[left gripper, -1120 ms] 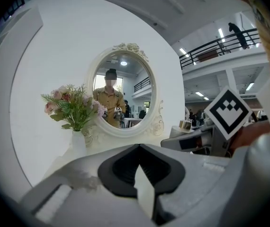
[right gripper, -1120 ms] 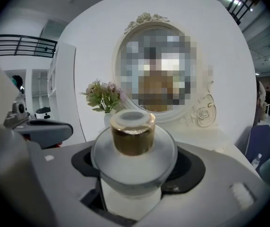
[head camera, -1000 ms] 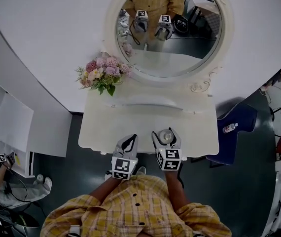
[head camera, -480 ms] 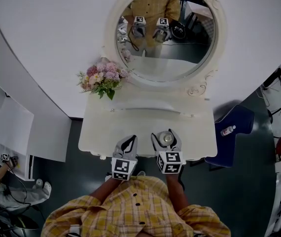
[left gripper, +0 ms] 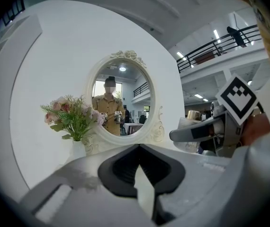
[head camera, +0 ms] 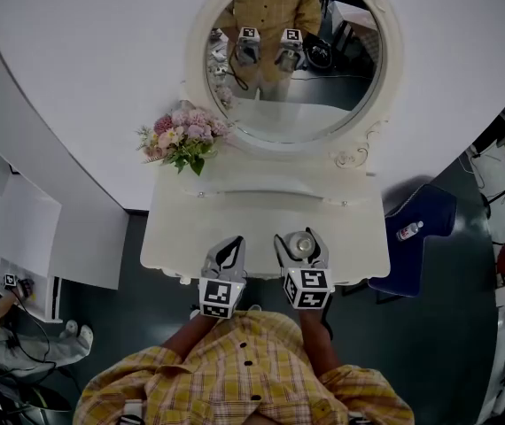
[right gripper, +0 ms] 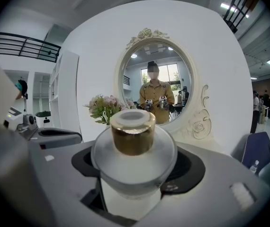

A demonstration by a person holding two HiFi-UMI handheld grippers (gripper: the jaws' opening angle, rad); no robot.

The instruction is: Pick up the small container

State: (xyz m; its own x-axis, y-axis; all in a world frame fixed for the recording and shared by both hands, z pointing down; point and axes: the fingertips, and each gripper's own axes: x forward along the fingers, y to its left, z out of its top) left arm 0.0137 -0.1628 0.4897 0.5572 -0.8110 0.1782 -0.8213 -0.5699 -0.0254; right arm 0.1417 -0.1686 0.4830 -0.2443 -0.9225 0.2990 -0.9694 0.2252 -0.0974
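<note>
The small container (head camera: 301,245) is a frosted glass jar with a gold lid (right gripper: 133,131). It sits between the fingers of my right gripper (head camera: 302,238), which is shut on it over the front edge of the white dressing table (head camera: 182,228). In the right gripper view the jar (right gripper: 133,162) fills the space between the jaws. My left gripper (head camera: 227,251) hovers just to the left at the same edge, shut with nothing in it; in the left gripper view its black pads (left gripper: 125,167) meet at the tip.
An oval mirror (head camera: 292,60) stands at the back of the table, reflecting both grippers. A vase of pink flowers (head camera: 182,135) is at the back left. A blue chair (head camera: 421,224) with a small bottle (head camera: 409,230) stands to the right.
The head view has drifted slightly. Both grippers stay at the table's front edge, and the right one keeps its hold on the container.
</note>
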